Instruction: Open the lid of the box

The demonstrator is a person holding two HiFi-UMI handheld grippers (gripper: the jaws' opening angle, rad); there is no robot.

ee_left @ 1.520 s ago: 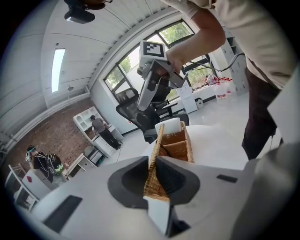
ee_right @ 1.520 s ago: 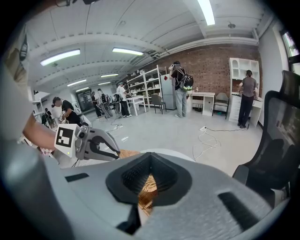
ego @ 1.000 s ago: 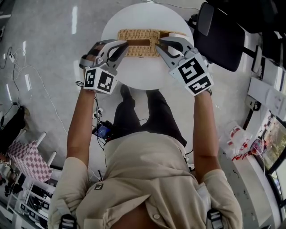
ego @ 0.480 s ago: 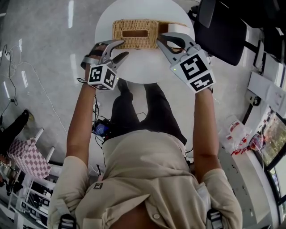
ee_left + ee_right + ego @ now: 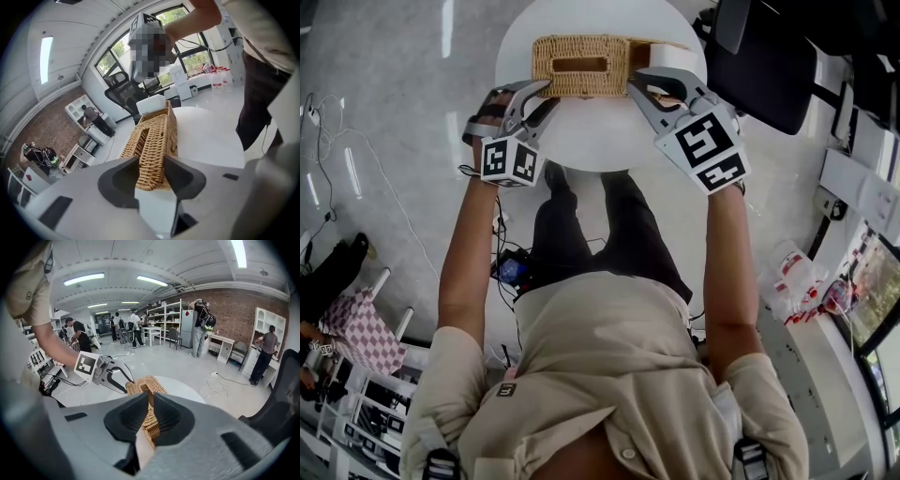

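Lately closing, left hand-held gripper (image 5: pixel 152 165) part-open, wicker box (image 5: pixel 153 133) between its jaws.

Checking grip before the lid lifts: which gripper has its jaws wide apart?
The left gripper: its jaws, just closing, stand apart around one end of the woven wicker box; the right gripper's pinch its edge.

Lab: shelves (image 5: pixel 169 317), brick wall (image 5: pixel 234 310)

Both arms stretch forward, each gripper tilted downward. The left gripper (image 5: pixel 549 94) has just been closing its jaws, which stand apart around one end of the wicker box (image 5: pixel 581 66). The right gripper (image 5: pixel 645 82) pinches the opposite end between near-closed jaws.
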